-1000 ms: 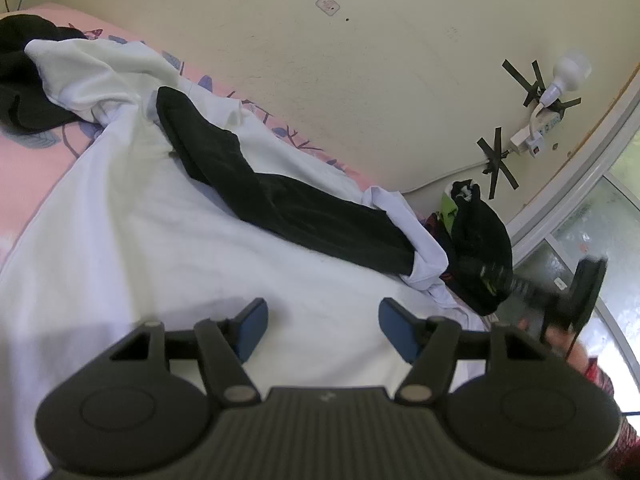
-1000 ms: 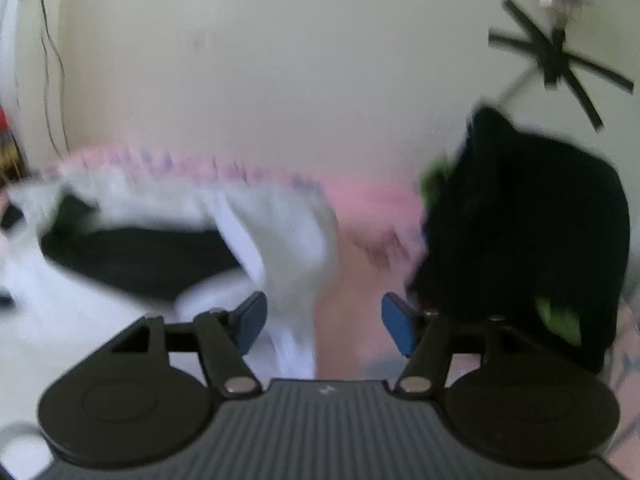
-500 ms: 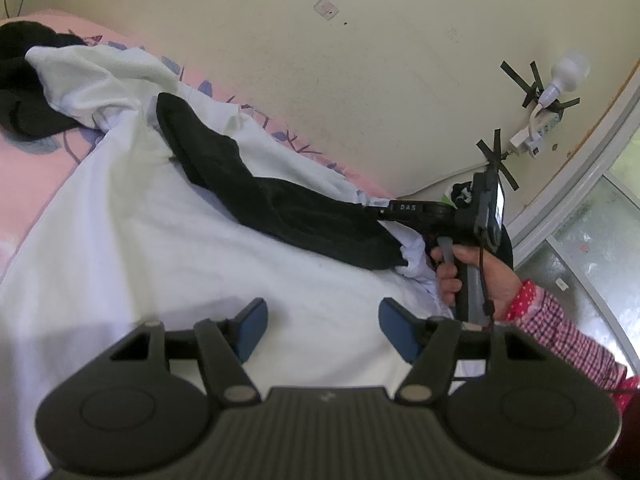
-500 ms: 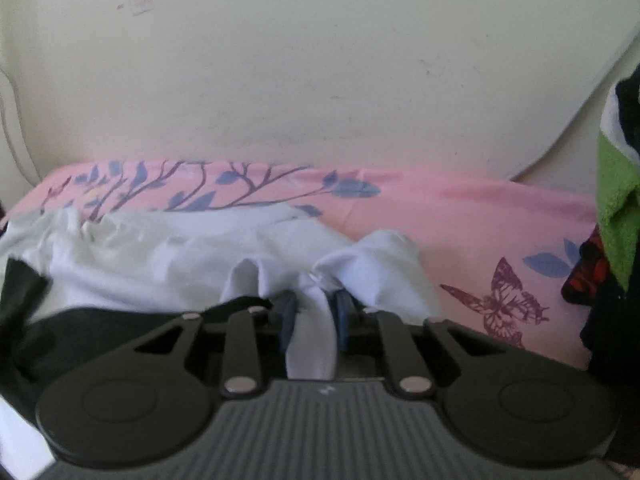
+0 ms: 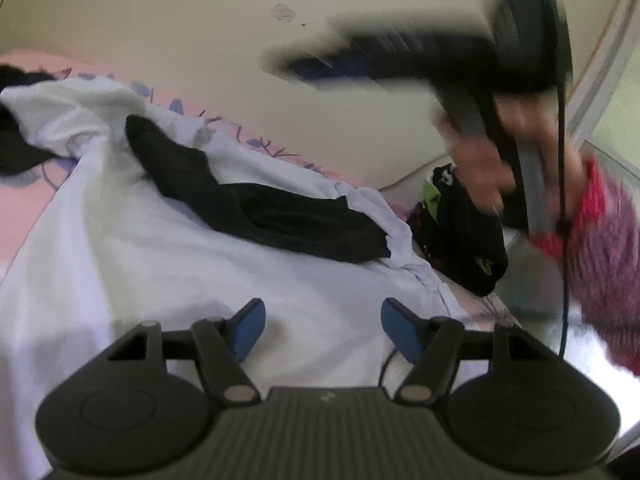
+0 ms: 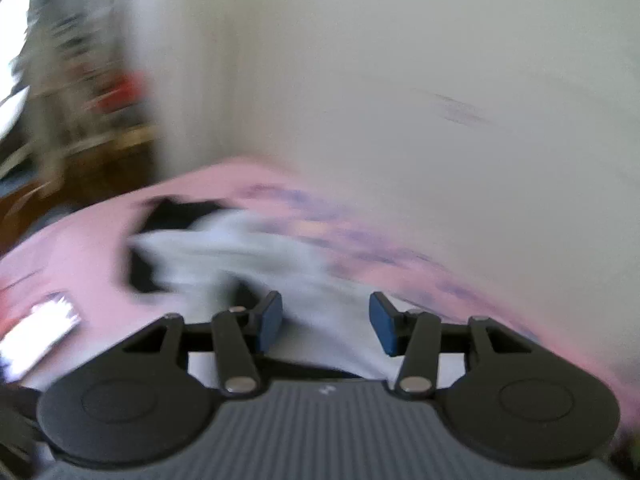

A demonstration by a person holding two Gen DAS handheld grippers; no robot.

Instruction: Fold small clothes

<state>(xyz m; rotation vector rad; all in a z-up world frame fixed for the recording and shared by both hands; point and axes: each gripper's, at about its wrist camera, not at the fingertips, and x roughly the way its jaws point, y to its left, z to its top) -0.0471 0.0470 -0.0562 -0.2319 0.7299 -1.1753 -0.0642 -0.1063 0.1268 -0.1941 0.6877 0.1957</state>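
Your left gripper (image 5: 322, 330) hovers, fingers wide and empty, over the white shirt (image 5: 160, 272) on the bed (image 5: 24, 200). Your right gripper (image 6: 325, 322), fingers just opened and holding nothing, swings at 1 o'clock, probably repositioning.

The bed (image 5: 24, 208) is viewed from close above by both wrist cameras, each angled down toward the wall (image 5: 200, 32). The white cloth (image 5: 160, 272) and pink sheet are shared by both views, though the right view is blurred.

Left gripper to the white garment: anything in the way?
Nothing visible. The left gripper stands open just over the white garment, its jaws empty. The black garment lies across the white one farther back, outside that path.
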